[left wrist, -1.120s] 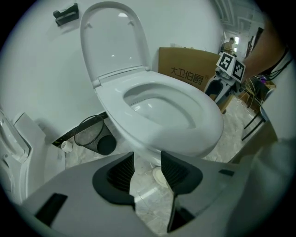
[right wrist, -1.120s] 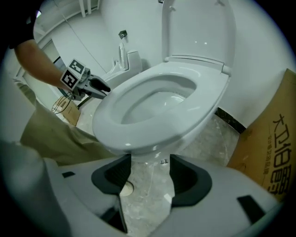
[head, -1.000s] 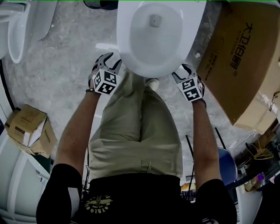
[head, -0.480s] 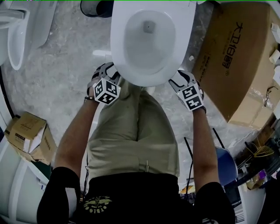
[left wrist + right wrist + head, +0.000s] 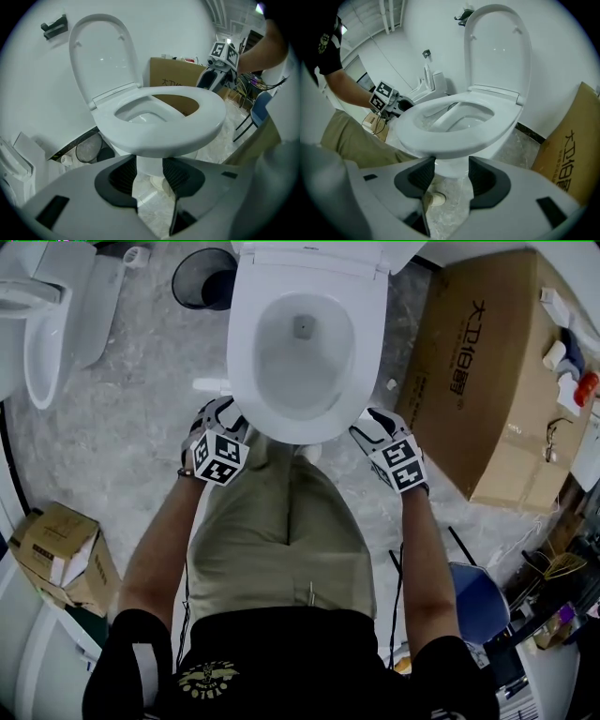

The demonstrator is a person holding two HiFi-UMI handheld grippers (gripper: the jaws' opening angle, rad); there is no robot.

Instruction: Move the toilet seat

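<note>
The white toilet seat (image 5: 242,362) is a ring over the bowl, and its lid (image 5: 103,56) stands upright against the wall. In both gripper views the ring's front is tilted up off the bowl. My left gripper (image 5: 228,418) sits under the ring's front left edge and my right gripper (image 5: 366,427) under its front right edge. In the left gripper view the seat rim (image 5: 159,136) lies just over the fingertips of the left gripper (image 5: 150,164). The same holds for the right gripper (image 5: 451,164) under the seat rim (image 5: 450,143). Both pairs of jaws have just been closing a little, with nothing between the pads.
A large cardboard box (image 5: 487,381) stands close on the toilet's right. A dark waste bin (image 5: 204,277) and a second toilet (image 5: 47,324) are on the left. A small carton (image 5: 61,531) and a blue chair (image 5: 478,601) lie nearer me. My legs are right before the bowl.
Both grippers have risen together at the seat's front edge. The head view has pulled back, so the lid and the bin now show at the top.
</note>
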